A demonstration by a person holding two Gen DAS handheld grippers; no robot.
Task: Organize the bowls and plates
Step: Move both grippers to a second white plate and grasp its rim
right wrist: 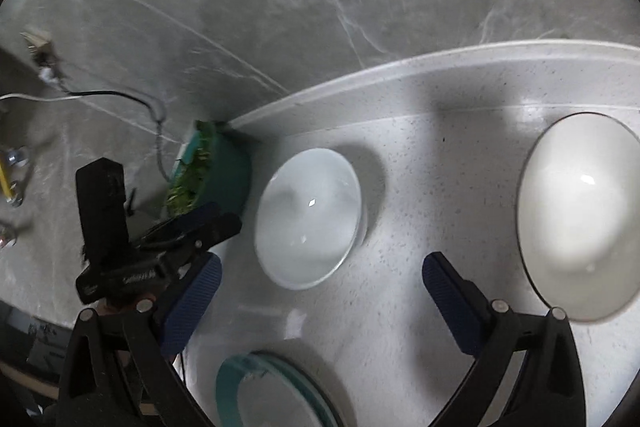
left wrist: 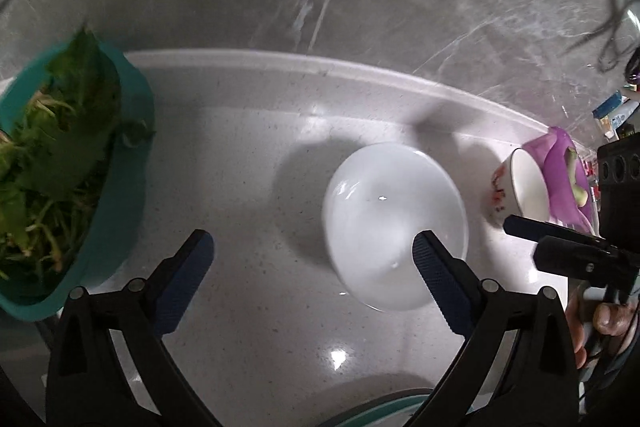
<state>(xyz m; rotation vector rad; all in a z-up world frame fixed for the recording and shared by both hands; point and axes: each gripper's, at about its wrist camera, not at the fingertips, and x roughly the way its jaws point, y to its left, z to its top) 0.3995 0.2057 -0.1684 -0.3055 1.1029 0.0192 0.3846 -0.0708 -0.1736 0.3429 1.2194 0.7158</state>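
Both my grippers, left (left wrist: 312, 255) and right (right wrist: 320, 279), stood wide apart at the jaws, nothing between them. Nearest lay one teal-rimmed plate (right wrist: 276, 391) on the counter (right wrist: 400, 327). Beyond it sat two white bowls, one (right wrist: 310, 217) mid-counter, another (right wrist: 580, 215) to its right. Farther left stood one teal basin (left wrist: 120, 187) of greens (left wrist: 52, 163). One patterned bowl (left wrist: 520, 187) lay tipped against a purple dish (left wrist: 560, 167).

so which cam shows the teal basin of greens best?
Left wrist: the teal basin fills the left edge, its leafy greens plainly visible inside. Right wrist shows it small and far off, against the wall corner, partly hidden behind the left gripper.
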